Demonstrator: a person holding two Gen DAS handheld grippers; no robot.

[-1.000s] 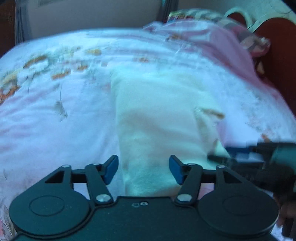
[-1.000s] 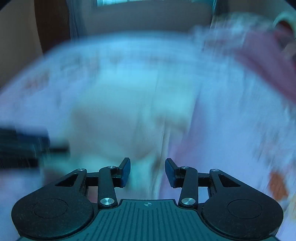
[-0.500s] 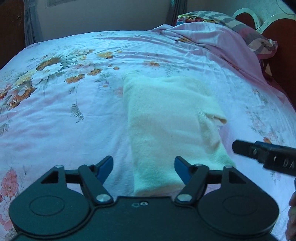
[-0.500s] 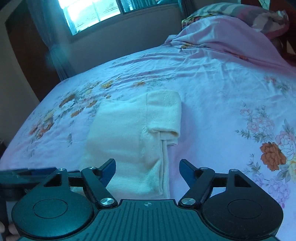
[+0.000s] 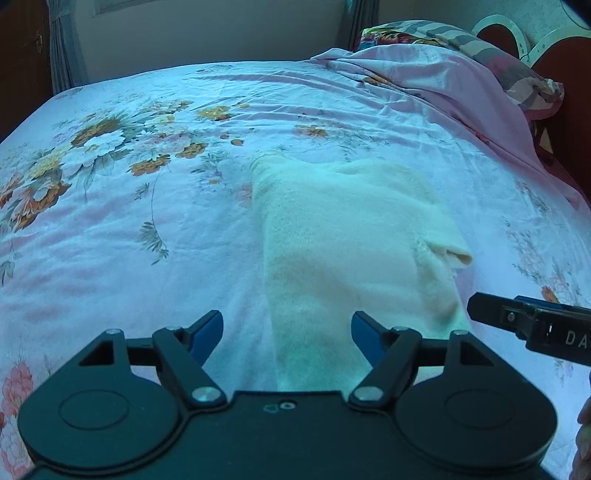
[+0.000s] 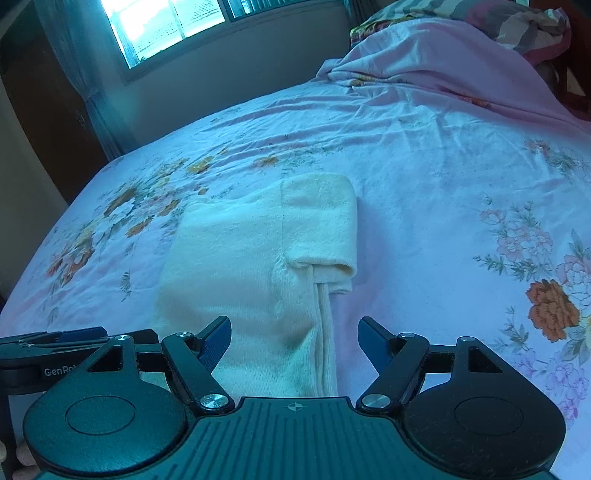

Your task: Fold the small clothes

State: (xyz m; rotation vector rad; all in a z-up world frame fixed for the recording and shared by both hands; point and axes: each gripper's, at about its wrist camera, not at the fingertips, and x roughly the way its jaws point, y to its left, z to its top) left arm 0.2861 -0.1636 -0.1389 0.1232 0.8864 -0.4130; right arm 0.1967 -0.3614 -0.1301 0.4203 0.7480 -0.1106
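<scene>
A bedroom, with a bright window [image 6: 173, 26] in the far wall and a curtain [image 6: 92, 92] hanging beside it. Under me spreads a pink floral bedsheet [image 5: 129, 221], lightly wrinkled, and at its far right end a rumpled pink blanket [image 5: 443, 85] lies heaped against a striped pillow [image 5: 491, 48]. A dark red headboard [image 5: 569, 85] stands behind the pillow.

The cream garment [image 5: 343, 240] lies flat on the bedsheet, folded into a long narrow strip running away from me. Everything else I place by it. On its right side a sleeve [image 6: 321, 221] is folded over onto the body, its cuff end [image 6: 332, 267] open toward me. Orange and white printed flowers [image 5: 99, 144] sit on the sheet to the garment's left, and pink and orange ones [image 6: 550, 310] to its right.

My left gripper [image 5: 287, 332] hangs over the garment's near end, jaws spread wide and holding nothing; the left edge of the cloth runs between the blue pads [image 5: 207, 332]. My right gripper [image 6: 294, 339] is poised over the same near end, over the garment's right edge, jaws likewise parted and empty, with the stacked folded edges between them. Each gripper shows at the margin of the other's view, just beside the garment's near corners.
</scene>
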